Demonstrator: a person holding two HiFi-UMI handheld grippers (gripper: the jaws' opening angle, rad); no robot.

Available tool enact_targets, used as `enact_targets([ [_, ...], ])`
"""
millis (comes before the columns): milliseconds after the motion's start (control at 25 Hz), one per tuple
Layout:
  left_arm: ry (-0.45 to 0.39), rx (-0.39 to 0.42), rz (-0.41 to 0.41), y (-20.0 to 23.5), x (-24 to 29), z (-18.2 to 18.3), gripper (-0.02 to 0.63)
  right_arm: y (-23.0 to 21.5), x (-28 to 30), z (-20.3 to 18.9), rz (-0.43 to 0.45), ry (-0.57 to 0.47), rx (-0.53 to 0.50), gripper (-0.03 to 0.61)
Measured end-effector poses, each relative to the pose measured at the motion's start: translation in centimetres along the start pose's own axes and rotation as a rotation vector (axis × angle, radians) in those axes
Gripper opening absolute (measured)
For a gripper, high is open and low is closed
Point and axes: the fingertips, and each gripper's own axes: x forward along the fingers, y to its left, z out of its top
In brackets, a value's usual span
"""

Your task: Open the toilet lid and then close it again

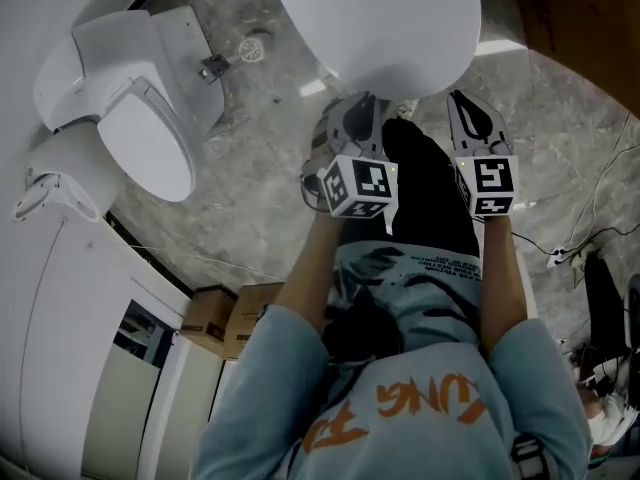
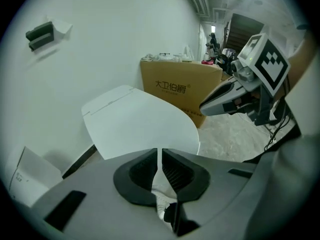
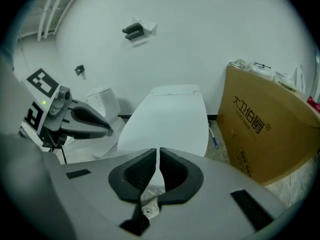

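Observation:
The white toilet lid [image 1: 380, 18] lies down over the bowl just ahead of both grippers, with its front edge nearest them. In the left gripper view the lid [image 2: 140, 124] fills the space beyond my left gripper [image 2: 160, 156], whose jaws stand together with nothing between them. My right gripper [image 3: 159, 156] also has its jaws together and empty, pointing at the lid [image 3: 170, 119]. In the head view the left gripper [image 1: 355, 108] and the right gripper [image 1: 465, 103] hang side by side a little short of the lid's front edge, not touching it.
A second white toilet [image 1: 130, 118] stands at the left, with a floor drain [image 1: 255, 46] between the two. A large cardboard box [image 3: 260, 129] stands right of the lid. Small boxes [image 1: 215, 318] sit by the wall, and cables [image 1: 570, 253] lie on the marble floor at the right.

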Motion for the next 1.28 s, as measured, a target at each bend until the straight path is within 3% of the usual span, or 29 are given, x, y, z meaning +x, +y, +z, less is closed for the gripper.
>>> enact_targets([
  [80, 0.012, 0.04, -0.016, -0.6, 1.4, -1.0, 0.034, 0.7, 1.0, -1.9, 0.015, 0.035, -0.042, 0.051],
  [240, 0.043, 0.131, -0.055, -2.5, 4.0, -3.1, 0.174, 2.1, 2.8, -5.3, 0.066, 0.104, -0.175, 0.154],
  [440, 0.082, 0.294, -0.072, -4.0, 7.0, -5.5, 0.29, 3.5, 5.4, -8.6, 0.117, 0.182, -0.487, 0.218],
  [560, 0.095, 0.367, -0.063, -4.0, 8.5, -6.5, 0.313, 3.7, 7.0, -9.8, 0.111, 0.2, -0.68, 0.238],
  [680, 0.125, 0.374, -0.039, -4.0, 9.1, -7.3, 0.311, 4.0, 8.0, -11.0, 0.109, 0.22, -0.837, 0.25],
  [840, 0.147, 0.382, -0.018, -3.8, 9.0, -7.7, 0.313, 3.9, 9.0, -11.0, 0.077, 0.232, -0.912, 0.258],
  [1040, 0.13, 0.426, -0.025, -4.5, 9.4, -7.5, 0.311, 4.2, 9.8, -11.0, 0.109, 0.298, -0.981, 0.255],
  [1280, 0.142, 0.433, -0.005, -4.8, 9.0, -7.7, 0.316, 4.5, 8.8, -10.8, 0.109, 0.333, -0.977, 0.225],
])
